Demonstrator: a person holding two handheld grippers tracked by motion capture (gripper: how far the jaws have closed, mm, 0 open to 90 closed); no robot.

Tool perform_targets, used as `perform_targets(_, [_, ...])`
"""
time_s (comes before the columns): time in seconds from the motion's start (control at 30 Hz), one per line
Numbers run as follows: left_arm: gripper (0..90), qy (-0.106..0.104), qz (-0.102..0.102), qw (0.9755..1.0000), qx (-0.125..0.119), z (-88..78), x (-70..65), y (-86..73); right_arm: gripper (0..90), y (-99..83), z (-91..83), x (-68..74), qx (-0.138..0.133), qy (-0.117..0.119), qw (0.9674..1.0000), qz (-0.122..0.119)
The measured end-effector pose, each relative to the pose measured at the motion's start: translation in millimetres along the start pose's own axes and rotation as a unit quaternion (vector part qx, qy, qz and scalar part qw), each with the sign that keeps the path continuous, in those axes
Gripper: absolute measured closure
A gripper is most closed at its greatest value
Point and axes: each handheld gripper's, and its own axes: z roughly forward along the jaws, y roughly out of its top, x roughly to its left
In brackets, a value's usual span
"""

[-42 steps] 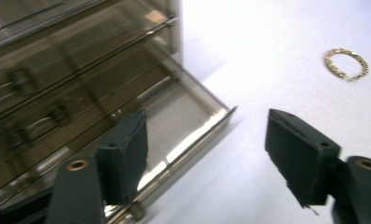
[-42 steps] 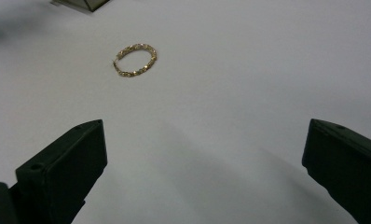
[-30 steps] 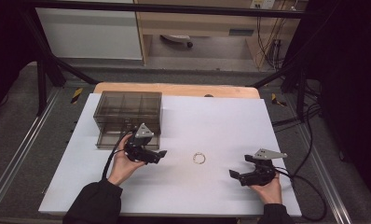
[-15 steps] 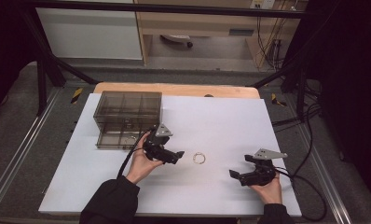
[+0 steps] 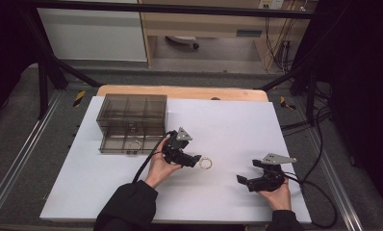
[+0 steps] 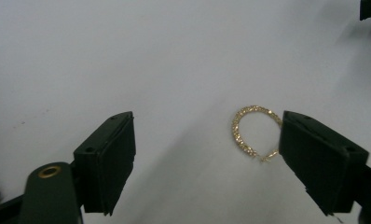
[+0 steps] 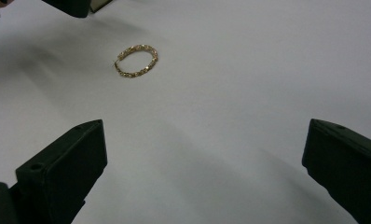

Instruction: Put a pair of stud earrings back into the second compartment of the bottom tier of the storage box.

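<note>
A small gold bracelet (image 5: 206,163) of fine beaded links lies flat on the white table (image 5: 237,120), near the middle of the surface and toward the person's side. In the left gripper view the loop (image 6: 254,132) sits just ahead of the black jaws, close against the inner edge of the right-hand one, its clasp end pointing toward the camera; whether metal and jaw touch cannot be told. The left gripper (image 5: 195,160) is held low over the table with its jaws spread wide, its tips just beside the bracelet. The left hand (image 5: 159,166) grips it from behind, a dark sleeve (image 5: 127,209) trailing to the bottom edge.

The right gripper (image 5: 241,180) rests well apart to the right, near the front edge of the table, jaws likewise wide open and holding nothing; its own camera looks across bare white surface to the bracelet (image 7: 137,61) farther off.

Behind the left gripper, a smoky transparent drawer box (image 5: 132,122) stands on the table's far left, with a drawer pulled out.
</note>
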Motion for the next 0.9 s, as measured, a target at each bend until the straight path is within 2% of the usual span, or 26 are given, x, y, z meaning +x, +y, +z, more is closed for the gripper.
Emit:
perform_targets(0.17, [29.2, -0.002, 0.006, 1.0000, 0.007, 9.9, -5.2, 3.1, 0.7, 0.0, -0.1, 0.0, 0.000, 0.000, 1.0000, 0.000])
perform_targets(0.33, [40.2, -0.006, 0.002, 0.9999, 0.016, 19.5, -8.8, 3.0, 0.7, 0.0, 0.2, -0.1, 0.000, 0.001, 1.0000, -0.001])
perform_targets(0.53, [54.8, -0.011, 0.007, 0.9995, 0.028, 28.9, -15.3, 1.4, 0.7, -0.1, 0.5, -0.1, 0.000, 0.001, 1.0000, -0.001])
perform_targets(0.73, [69.0, -0.020, 0.006, 0.9994, 0.029, 32.9, -17.6, 0.4, 0.7, 0.0, 0.1, -0.3, 0.000, 0.001, 1.0000, -0.001])
perform_targets(0.9, [74.8, -0.020, 0.008, 0.9992, 0.033, 35.0, -18.4, -0.4, 0.7, 0.0, 0.2, -0.2, 0.000, 0.001, 1.0000, -0.001])
